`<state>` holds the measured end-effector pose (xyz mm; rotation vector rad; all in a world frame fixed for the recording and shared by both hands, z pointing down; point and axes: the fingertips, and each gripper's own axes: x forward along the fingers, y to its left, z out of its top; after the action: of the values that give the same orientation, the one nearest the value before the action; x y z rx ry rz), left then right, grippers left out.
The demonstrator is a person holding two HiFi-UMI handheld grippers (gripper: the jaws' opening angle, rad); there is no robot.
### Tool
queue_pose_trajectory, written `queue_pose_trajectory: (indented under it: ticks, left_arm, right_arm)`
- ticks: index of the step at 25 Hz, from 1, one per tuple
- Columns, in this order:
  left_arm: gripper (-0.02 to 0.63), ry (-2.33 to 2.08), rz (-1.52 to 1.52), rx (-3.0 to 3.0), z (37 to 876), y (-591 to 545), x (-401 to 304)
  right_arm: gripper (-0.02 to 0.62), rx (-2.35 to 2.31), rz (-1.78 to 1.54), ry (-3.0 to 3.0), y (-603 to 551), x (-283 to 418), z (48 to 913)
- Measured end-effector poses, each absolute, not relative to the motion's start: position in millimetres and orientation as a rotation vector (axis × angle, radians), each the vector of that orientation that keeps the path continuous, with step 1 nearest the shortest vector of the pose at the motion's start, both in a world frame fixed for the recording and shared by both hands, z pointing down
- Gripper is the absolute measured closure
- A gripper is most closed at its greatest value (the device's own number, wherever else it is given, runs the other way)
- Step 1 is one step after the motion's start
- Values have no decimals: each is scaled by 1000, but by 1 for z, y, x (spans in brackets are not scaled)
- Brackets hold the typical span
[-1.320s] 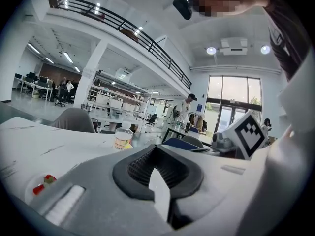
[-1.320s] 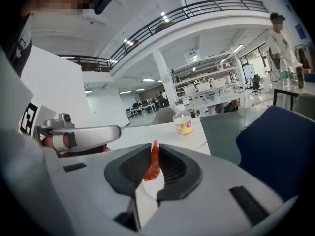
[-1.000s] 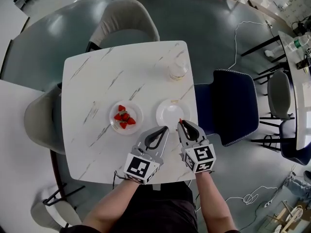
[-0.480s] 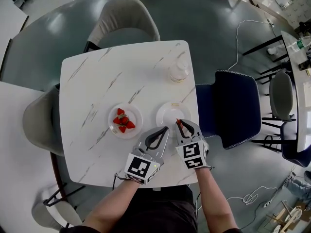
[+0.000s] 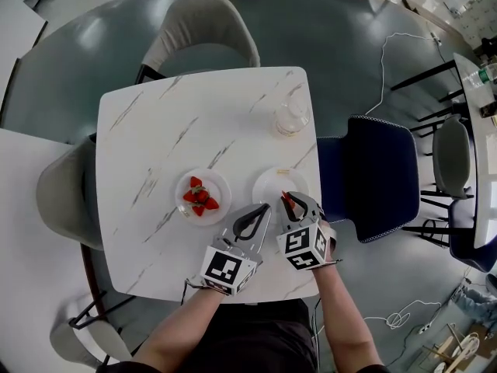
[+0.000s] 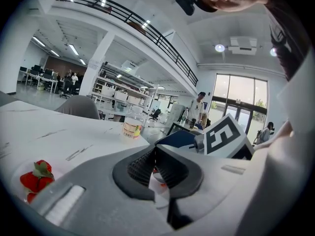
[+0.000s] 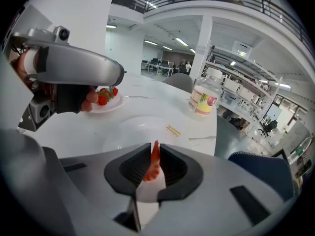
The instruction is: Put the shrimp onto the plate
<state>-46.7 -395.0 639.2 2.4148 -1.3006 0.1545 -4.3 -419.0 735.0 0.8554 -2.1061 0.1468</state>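
- Grey plastic right tongs [image 5: 289, 200] are clamped on a small orange-red shrimp [image 7: 154, 167]. The shrimp stands upright between the dark ribbed pads [image 7: 173, 168], with its thin tip poking up past the jaw tips.
- In the head view, the shrimp [image 5: 287, 200] and the tips of the right tongs sit over the near rim of a round, empty white plate [image 5: 272, 179]. Whether the shrimp touches the plate cannot be told.
- The grey left tongs [image 6: 155, 150] are closed tip to tip with nothing between them. They lie just left of the right tongs, with their tips [image 5: 265, 206] pointing at the near-left edge of the white plate.
- Each pair of tongs carries a cube with black-and-white square markers, one on the left [image 5: 227, 269] and one on the right [image 5: 304, 245]. Bare forearms [image 5: 342, 309] reach in behind them.
- Both plates rest on a white tabletop with grey marble veins [image 5: 155, 130].
- Just left of the white plate, and apart from it, is a second small white dish [image 5: 180, 200]. It holds a heap of red strawberries [image 5: 200, 198].
- Farther back, near the far-right corner of the tabletop, stands a clear plastic bottle with a pale label [image 5: 290, 117].
- A dark blue padded chair [image 5: 373, 169] stands at the right side of the tabletop, and a grey shell chair [image 5: 206, 29] at the far side.
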Motion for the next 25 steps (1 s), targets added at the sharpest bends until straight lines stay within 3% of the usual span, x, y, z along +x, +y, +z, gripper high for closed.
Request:
queue_pose_trajectory:
  ticks: [18,25]
  left_arm:
    - [598,-1265,197,2432,614,-381,-33]
    - [598,-1243,188,2456,574,-368,-13]
  right_arm:
    - [522,924,237,-2207,-408,3,684]
    - [569,1056,293,-2344,-393,11,612]
